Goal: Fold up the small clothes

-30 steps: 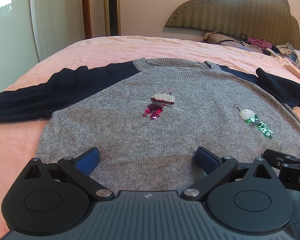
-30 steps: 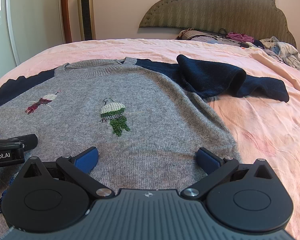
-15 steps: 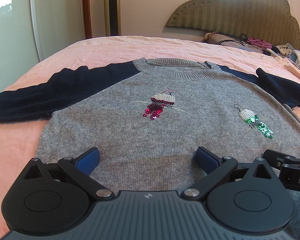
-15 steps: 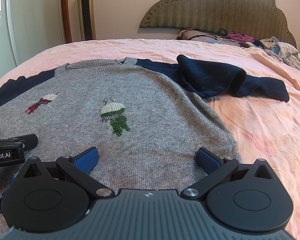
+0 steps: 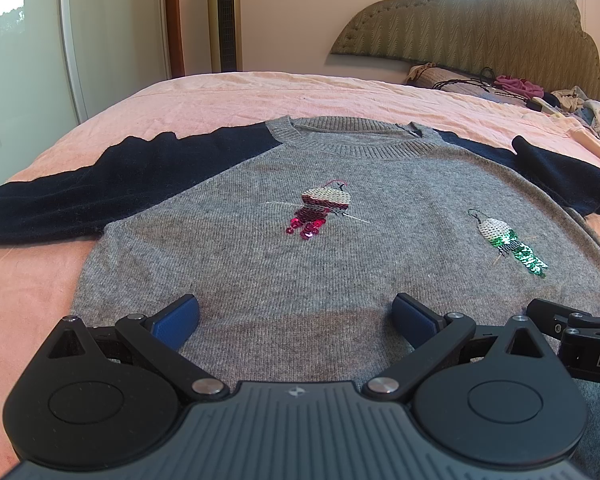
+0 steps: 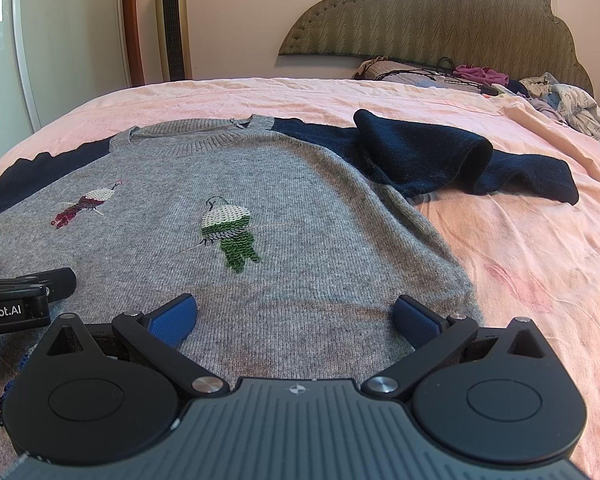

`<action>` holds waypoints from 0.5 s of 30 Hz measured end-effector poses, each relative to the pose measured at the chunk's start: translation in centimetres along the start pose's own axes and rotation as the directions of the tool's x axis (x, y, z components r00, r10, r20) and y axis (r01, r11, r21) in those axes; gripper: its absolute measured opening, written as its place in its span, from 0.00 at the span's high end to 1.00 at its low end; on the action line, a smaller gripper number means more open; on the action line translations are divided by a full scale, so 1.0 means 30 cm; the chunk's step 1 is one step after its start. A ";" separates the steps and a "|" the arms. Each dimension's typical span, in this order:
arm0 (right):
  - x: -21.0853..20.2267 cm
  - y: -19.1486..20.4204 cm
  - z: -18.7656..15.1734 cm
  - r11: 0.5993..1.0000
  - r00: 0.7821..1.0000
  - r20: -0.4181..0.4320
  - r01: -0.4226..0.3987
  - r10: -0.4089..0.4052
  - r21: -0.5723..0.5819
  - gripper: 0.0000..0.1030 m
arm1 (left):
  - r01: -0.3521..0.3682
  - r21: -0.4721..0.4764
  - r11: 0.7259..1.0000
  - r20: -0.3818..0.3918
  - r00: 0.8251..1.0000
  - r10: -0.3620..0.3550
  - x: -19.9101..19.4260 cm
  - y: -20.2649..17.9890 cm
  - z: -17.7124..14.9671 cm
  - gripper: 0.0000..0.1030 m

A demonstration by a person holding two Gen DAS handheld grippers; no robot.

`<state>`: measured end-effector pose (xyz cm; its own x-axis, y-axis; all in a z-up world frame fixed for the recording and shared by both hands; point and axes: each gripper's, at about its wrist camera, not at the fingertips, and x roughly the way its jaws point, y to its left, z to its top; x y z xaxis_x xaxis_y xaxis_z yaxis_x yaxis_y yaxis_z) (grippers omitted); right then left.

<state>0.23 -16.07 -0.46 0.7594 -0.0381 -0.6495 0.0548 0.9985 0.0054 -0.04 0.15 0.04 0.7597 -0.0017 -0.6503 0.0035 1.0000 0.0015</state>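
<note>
A small grey sweater (image 5: pixel 360 264) (image 6: pixel 300 220) with navy sleeves and two sequin birds lies front up on the pink bed. Its left sleeve (image 5: pixel 100 184) stretches out flat; its right sleeve (image 6: pixel 440 156) is bunched and folded over itself. My left gripper (image 5: pixel 296 316) hovers open over the hem on the left half, nothing between its blue pads. My right gripper (image 6: pixel 296 314) stands open over the hem on the right half, near the sweater's right edge. Each gripper shows at the side of the other's view.
The pink bedsheet (image 6: pixel 520 260) spreads around the sweater. A pile of clothes and cords (image 6: pixel 500 80) lies by the padded headboard (image 6: pixel 420 20) at the far right. A tower fan (image 5: pixel 224 16) and a sliding door (image 5: pixel 28 40) stand beyond the bed's far left.
</note>
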 end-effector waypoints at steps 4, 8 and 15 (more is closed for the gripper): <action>0.000 0.000 0.000 1.000 1.000 0.000 0.000 0.000 0.000 0.00 | 0.000 0.000 1.000 0.000 1.000 0.000 0.000 0.000 0.000 0.00; -0.001 0.000 0.000 1.000 1.000 0.000 0.000 0.000 0.000 0.00 | 0.000 0.000 1.000 0.000 1.000 0.000 0.000 0.000 0.000 0.00; -0.011 -0.022 0.004 0.999 0.999 -0.004 -0.039 0.039 0.014 0.00 | 0.000 0.000 1.000 0.000 1.000 0.000 0.000 0.000 0.000 0.00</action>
<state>0.04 -16.72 -0.16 0.7584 0.0010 -0.6518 0.0344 0.9985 0.0415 -0.05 0.15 0.03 0.7600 -0.0019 -0.6500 0.0034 1.0000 0.0011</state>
